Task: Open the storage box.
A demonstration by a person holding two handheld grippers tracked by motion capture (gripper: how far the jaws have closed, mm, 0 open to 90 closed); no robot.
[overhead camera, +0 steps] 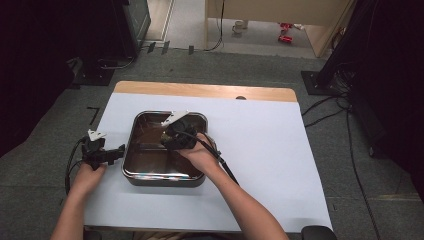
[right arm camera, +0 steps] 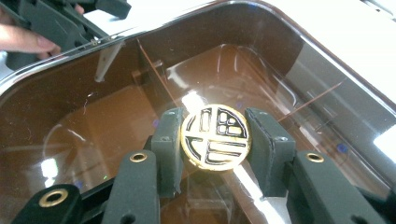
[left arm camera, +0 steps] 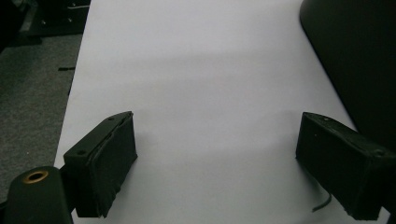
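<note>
Clamping a round gold-and-black disc [right arm camera: 215, 138] between its two black pads, my right gripper [right arm camera: 214, 140] sits down inside the metal tray [overhead camera: 131, 150]. In the right gripper view the disc stands on edge with its patterned face turned toward the camera, one pad pressing each side of its rim. Its face carries black bars and small squares set in a gold ring. Below it lies the tray's shiny brown floor, streaked with bright reflections, and I cannot tell whether the disc's lower edge touches that floor or hangs just above it. No earlier picture lets me say more about how the jaws got there.

From the high view, my right gripper [overhead camera: 176, 135] is over the middle of the tray, a little toward its far side, with my right hand [overhead camera: 200, 152] wrapped behind it and its cable trailing back toward the near right. The tray is square with rounded corners and rests on a white sheet [overhead camera: 260, 150] that covers most of the wooden table [overhead camera: 200, 90].

My left gripper [overhead camera: 107, 154] lies just beside the tray's left wall, held low by my left hand [overhead camera: 89, 176]. In the left gripper view its jaws stand wide apart with nothing but the white sheet [left arm camera: 201, 93] between them, and the tray's dark outer wall [left arm camera: 355, 60] runs along the right.
</note>
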